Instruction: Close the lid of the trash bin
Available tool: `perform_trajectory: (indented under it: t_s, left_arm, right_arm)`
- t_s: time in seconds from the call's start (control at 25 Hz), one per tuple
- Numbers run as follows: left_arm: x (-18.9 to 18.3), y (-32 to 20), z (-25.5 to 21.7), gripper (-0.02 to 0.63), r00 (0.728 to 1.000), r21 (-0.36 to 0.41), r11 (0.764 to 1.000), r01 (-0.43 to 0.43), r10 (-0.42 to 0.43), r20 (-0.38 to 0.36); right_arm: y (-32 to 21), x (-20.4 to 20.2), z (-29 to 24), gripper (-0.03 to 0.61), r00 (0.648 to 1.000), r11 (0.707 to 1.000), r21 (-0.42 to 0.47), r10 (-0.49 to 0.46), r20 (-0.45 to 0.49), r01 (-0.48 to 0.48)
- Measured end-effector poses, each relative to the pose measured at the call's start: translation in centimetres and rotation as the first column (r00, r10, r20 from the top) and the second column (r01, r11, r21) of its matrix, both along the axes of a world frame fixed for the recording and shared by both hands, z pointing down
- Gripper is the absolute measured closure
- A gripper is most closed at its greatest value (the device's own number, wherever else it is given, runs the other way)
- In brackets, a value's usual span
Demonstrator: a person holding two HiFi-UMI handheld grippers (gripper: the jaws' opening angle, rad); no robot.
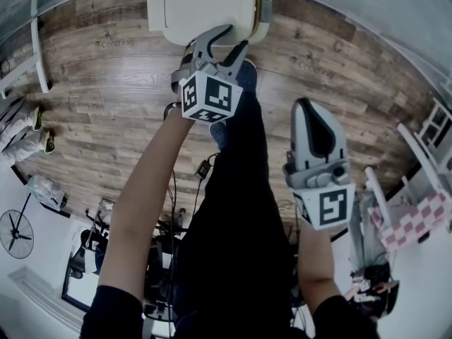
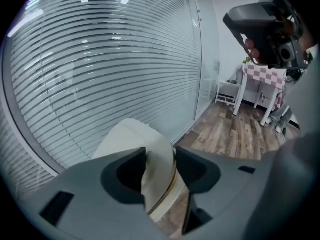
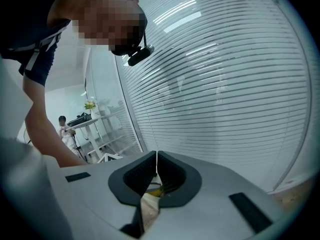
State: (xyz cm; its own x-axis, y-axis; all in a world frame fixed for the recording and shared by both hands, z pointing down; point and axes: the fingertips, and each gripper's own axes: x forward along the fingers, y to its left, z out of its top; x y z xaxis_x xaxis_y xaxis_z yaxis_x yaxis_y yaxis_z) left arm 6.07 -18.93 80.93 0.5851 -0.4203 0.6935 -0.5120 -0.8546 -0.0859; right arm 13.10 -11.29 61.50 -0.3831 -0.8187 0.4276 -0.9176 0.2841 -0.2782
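Closest in, the right gripper (image 1: 305, 104) hangs back by the person's side with its jaws pinched together and nothing in them, which is clear in its own view (image 3: 156, 156). The left gripper (image 1: 226, 42) is stretched out further on a bare arm, angled down, with its jaws a fair bit apart. In the left gripper view (image 2: 161, 151) the cream lid (image 2: 135, 134) with its gold trim fills the gap and rises beyond the tips, but I honestly can't tell if the pads touch it. The trash bin (image 1: 205, 6) sits on the wooden floor (image 1: 106, 83), right in front of a glass wall with blinds (image 2: 100, 59). A table with a checked cloth (image 2: 265, 74) is way off to the side.
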Motion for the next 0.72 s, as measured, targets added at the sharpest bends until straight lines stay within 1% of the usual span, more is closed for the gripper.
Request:
perform_trajectory:
  t_s: [0.12,0.24,0.4,0.64,0.72]
  left_arm:
    - [0.5,-0.1,1.1,0.431,1.0,-0.023,1.0,-0.01,0.01,0.0]
    - [0.8,0.1,1.8,0.431,0.999,-0.019,0.999,-0.037,0.038,0.017]
    - [1.2,0.1,2.8,0.431,0.999,-0.043,0.998,-0.045,0.046,0.015]
    - [1.5,0.4,4.6,0.431,0.994,-0.063,0.993,-0.096,0.1,0.052]
    - [1.6,0.3,5.1,0.431,0.994,-0.086,0.992,-0.091,0.096,0.052]
  right_arm:
    - [-0.4,0.1,0.2,0.566,1.0,1.0,0.0,0.009,0.005,-0.009]
    - [0.0,0.5,0.5,0.566,1.0,1.0,-0.005,0.009,0.01,-0.009]
    - [0.5,0.7,0.9,0.566,1.0,1.0,0.005,-0.011,-0.005,0.011]
    - [0.2,0.9,1.3,0.566,1.0,1.0,-0.005,-0.013,-0.024,0.012]
    - [0.0,1.0,1.3,0.566,1.0,1.0,-0.005,-0.007,-0.026,0.007]
